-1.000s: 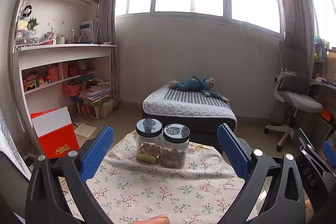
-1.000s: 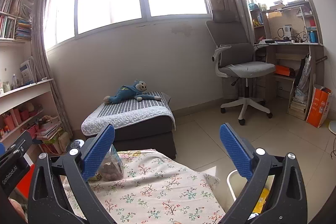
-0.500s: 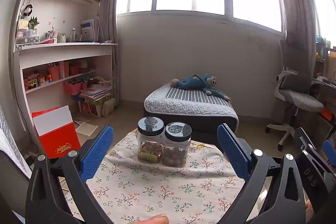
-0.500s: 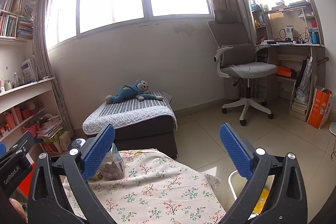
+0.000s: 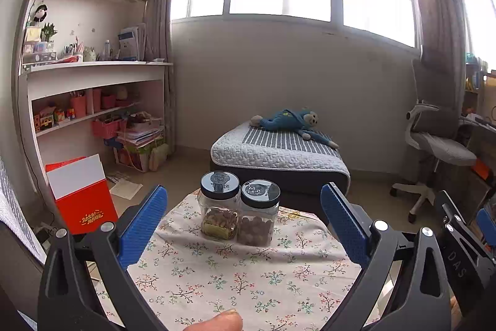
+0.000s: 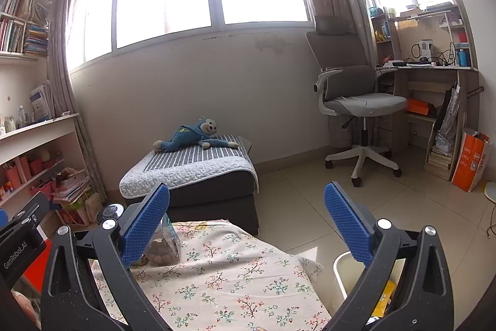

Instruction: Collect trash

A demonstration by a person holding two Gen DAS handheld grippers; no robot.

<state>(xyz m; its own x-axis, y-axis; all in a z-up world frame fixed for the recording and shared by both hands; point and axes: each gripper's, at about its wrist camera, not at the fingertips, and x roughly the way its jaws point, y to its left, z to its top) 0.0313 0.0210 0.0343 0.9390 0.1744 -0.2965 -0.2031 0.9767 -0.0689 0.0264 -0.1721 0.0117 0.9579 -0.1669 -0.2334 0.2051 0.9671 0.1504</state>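
Note:
My left gripper (image 5: 243, 216) is open and empty, held above a small table with a floral cloth (image 5: 235, 278). My right gripper (image 6: 246, 217) is open and empty, over the same cloth (image 6: 223, 278) near its right edge. A white waste bin (image 6: 342, 266) stands on the floor to the right of the table, below my right finger; yellow wrappers (image 6: 383, 297) show inside it. No loose trash shows on the cloth in either view. The right gripper's body shows at the right edge of the left wrist view (image 5: 465, 241).
Two clear jars with black lids, one of nuts (image 5: 219, 205) and one of brown balls (image 5: 259, 213), stand side by side at the table's far end. Beyond are a low bed with a blue plush monkey (image 5: 291, 123), shelves and a red box (image 5: 82, 197) left, an office chair (image 6: 356, 101) right.
Both views have drifted slightly; the jars sit a little lower and to the right in the left wrist view. Both grippers stay open and empty.

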